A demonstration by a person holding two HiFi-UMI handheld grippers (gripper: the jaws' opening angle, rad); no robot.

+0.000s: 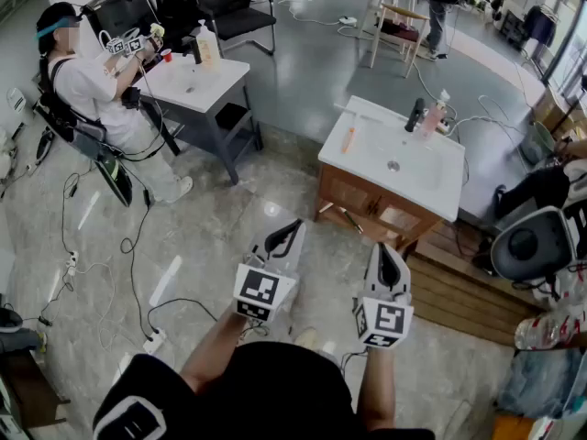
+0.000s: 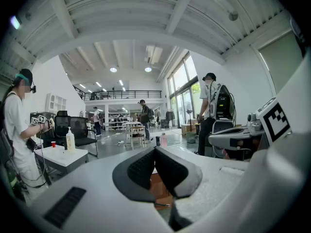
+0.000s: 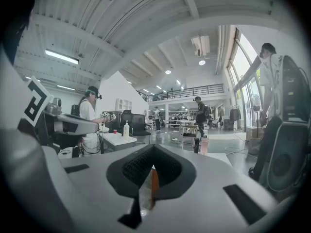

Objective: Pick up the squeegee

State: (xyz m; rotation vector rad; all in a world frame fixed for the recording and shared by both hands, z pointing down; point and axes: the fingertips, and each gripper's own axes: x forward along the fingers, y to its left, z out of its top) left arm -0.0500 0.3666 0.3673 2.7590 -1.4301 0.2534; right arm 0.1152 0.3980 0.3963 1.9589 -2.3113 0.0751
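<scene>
Glossy stone floor (image 1: 211, 236) surrounds a white-topped wooden vanity (image 1: 431, 177), far right. Nearer, the left gripper (image 1: 294, 225) and right gripper (image 1: 382, 248) have ribbed black jaws pressed together, empty. A slim orange shape, probably the squeegee (image 1: 348, 139), lies on the vanity's left side, indistinct.

Floor ahead: we see bare marble floor (image 1: 229, 209) open all the way to the sink worktop (image 1: 431, 189).
Worktop front and left edges: both free, so we could bring a hand-held gripper in low over either one.
Squeegee zone: the orange squeegee (image 1: 348, 139) lies on the left part with clear surface all round it.
Worktop rear: a dark bottle (image 1: 416, 115) and a pink bottle (image 1: 434, 117) stand just beside each other and close off the back corner.
Right flank: a wooden platform (image 1: 459, 287) and a grey machine housing (image 1: 535, 243) crowd our passage.
Left flank: cables (image 1: 138, 236) and a power strip (image 1: 153, 341) lie on the floor; a second worktop (image 1: 197, 85) and a person (image 1: 101, 90) stay well apart.
</scene>
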